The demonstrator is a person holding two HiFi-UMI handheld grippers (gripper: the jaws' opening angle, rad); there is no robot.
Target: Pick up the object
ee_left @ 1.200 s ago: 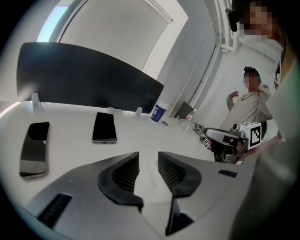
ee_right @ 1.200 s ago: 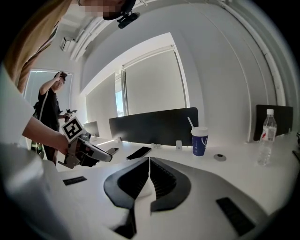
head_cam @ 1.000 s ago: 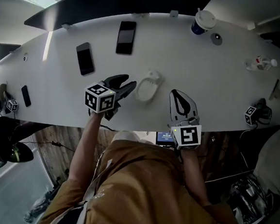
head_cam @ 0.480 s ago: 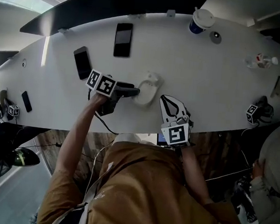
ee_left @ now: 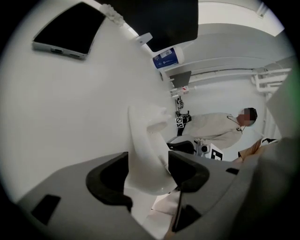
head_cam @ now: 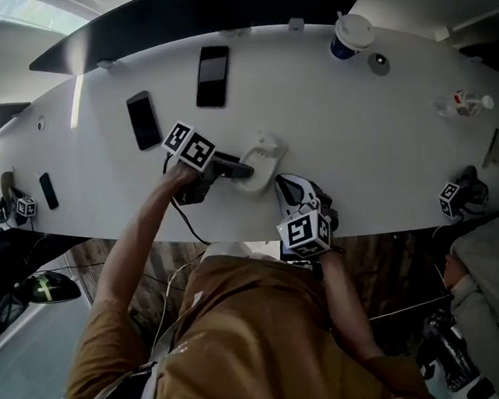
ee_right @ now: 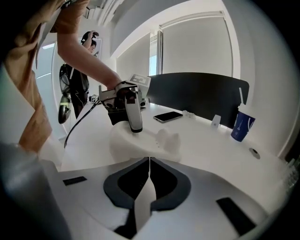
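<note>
A white, shell-shaped plastic object [head_cam: 264,155] lies on the white table [head_cam: 368,135]. My left gripper [head_cam: 237,168] reaches it from the left. Its jaws are opening and straddle the object's near rim [ee_left: 145,140], which sits between the two dark pads [ee_left: 187,169] without being clamped. The object still rests on the table. My right gripper [head_cam: 286,184] hovers just right of it near the front edge, shut, with nothing between its fingers. In the right gripper view, the right gripper [ee_right: 149,174] points at the object [ee_right: 150,140], and the left gripper [ee_right: 133,123] is at the object's far side.
Two dark phones [head_cam: 212,75] [head_cam: 143,119] lie behind the object. A paper cup [head_cam: 351,35] and a plastic bottle [head_cam: 460,104] stand far back right. Another marker-cube gripper [head_cam: 452,200] rests at the right edge. A dark partition [head_cam: 205,10] lines the back.
My left gripper has swung right from open table and now has its jaws around the white object's rim. The right gripper has drifted left, closer to the object.
</note>
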